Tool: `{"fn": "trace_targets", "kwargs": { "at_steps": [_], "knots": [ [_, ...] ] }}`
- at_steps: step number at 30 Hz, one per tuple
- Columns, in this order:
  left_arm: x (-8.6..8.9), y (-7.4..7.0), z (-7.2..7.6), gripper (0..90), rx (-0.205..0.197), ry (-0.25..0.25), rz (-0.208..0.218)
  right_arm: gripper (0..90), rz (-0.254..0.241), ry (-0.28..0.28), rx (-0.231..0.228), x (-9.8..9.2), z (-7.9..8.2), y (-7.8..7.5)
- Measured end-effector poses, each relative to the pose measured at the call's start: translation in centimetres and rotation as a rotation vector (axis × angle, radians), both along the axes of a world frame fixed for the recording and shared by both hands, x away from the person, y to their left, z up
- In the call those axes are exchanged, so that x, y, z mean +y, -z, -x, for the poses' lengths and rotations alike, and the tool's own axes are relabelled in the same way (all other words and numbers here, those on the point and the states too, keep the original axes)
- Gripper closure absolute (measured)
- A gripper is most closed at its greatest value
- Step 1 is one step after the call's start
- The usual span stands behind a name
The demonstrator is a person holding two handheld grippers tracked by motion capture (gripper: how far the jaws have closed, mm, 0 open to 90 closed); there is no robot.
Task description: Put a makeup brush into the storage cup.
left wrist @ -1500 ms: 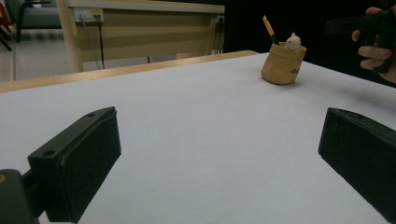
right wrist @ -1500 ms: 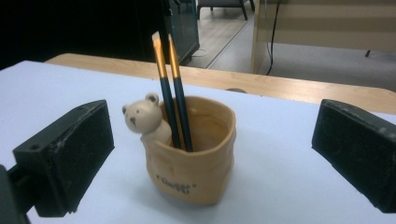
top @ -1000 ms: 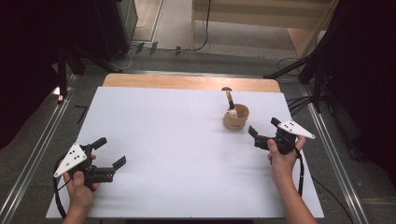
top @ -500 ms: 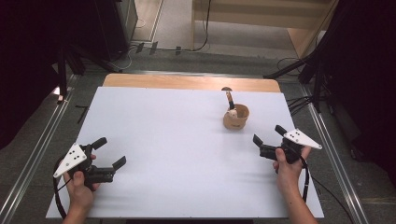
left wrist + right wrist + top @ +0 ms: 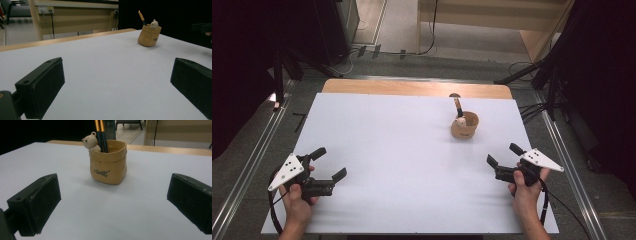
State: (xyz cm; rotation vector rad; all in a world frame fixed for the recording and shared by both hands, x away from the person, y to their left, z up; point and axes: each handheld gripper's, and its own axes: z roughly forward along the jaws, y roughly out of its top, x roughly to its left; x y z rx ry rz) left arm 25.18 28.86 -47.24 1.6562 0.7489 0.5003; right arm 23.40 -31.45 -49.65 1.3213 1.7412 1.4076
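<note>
Currently the pot stands upright on the white counter, toward its far right, well apart from both hands. It is a tan, bag-shaped holder with a folded rim and a small bear figure at the lip; two dark pencils lean out of it.

Risks, as judged:
- Pot looks soft-walled and light. A squeeze on the rim could buckle it rather than hold it.
- Pencils stand tall and loose. A jaw brushing them on approach would likely tip the pot or lever them out.
- Bear sits on the near lip in the right gripper view, so a grasp there may slip on it.
- Smooth counter: a one-sided push would slide the pot instead of seating it between the jaws.

Right hand-held gripper: jaws spread wide, nothing between them, aimed at the pot, which sits centred ahead but well short of contact. It is the nearer of the two.

Left hand-held gripper: jaws likewise wide apart and empty, low over the near left counter, touching nothing that I can make out; pot far off across the surface.
</note>
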Motion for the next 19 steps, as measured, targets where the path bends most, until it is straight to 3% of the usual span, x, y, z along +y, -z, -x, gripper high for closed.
{"fn": "trace_targets", "kwargs": {
  "at_steps": [3,10,19],
  "knots": [
    [0.2,-0.1,0.0,0.0,-0.006,0.000,0.007,0.0,-0.033,0.011,-0.007,-0.7,1.1,-0.2],
    [-0.1,0.0,-0.1,0.0,0.002,0.000,0.007,0.0,-0.018,-0.013,-0.024,-1.2,2.7,-0.3],
    [-0.9,0.3,-0.2,0.0,0.007,0.023,-0.021,0.0,-0.048,-0.027,-0.022,-1.6,2.8,-0.6]
  ]
}}
